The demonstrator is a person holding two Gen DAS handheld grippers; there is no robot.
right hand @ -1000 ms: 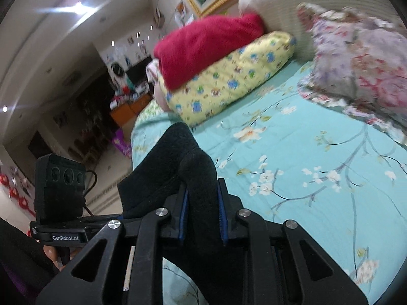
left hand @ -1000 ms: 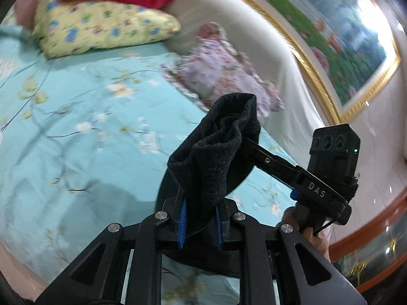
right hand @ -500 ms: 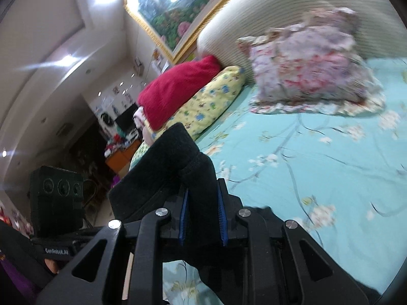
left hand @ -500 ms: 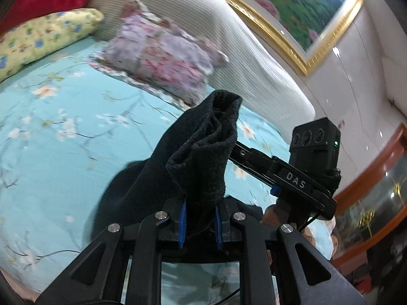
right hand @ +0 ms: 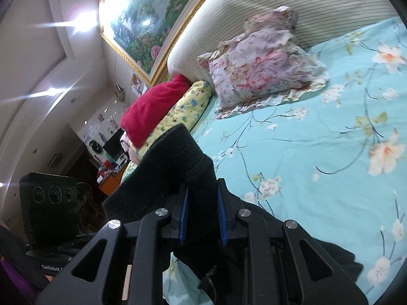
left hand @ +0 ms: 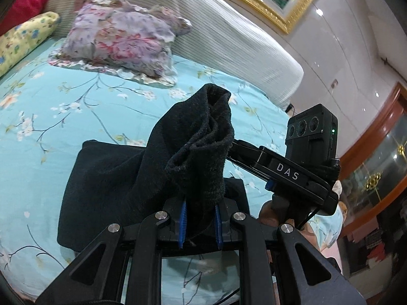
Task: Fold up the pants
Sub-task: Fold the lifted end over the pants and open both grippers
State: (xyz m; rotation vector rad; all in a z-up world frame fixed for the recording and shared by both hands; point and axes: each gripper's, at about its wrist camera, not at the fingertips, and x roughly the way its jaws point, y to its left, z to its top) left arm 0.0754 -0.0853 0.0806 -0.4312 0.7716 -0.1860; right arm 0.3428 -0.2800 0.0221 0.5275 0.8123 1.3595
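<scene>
The black fleece pants (left hand: 109,185) hang over the turquoise flowered bedsheet (left hand: 51,101), part of the cloth resting on it. My left gripper (left hand: 199,218) is shut on a bunched edge of the pants that sticks up between its blue pads. My right gripper (right hand: 201,213) is shut on another bunched edge of the pants (right hand: 175,162). The right gripper's body with its camera box shows in the left wrist view (left hand: 300,172), close to the right. The left gripper's camera box shows in the right wrist view (right hand: 51,203), at left.
A purple-pink floral pillow (left hand: 122,40) lies against the striped white headboard (left hand: 229,38). A yellow pillow (right hand: 183,111) with a red cloth (right hand: 152,106) on it lies beside it. A gold-framed painting (right hand: 142,17) hangs above. The bed's edge and wooden furniture (left hand: 381,157) are at right.
Both grippers have swung with the pants toward the headboard side; the floral pillow now fills more of both views. More of the pants cloth now lies spread on the sheet. Both stay shut.
</scene>
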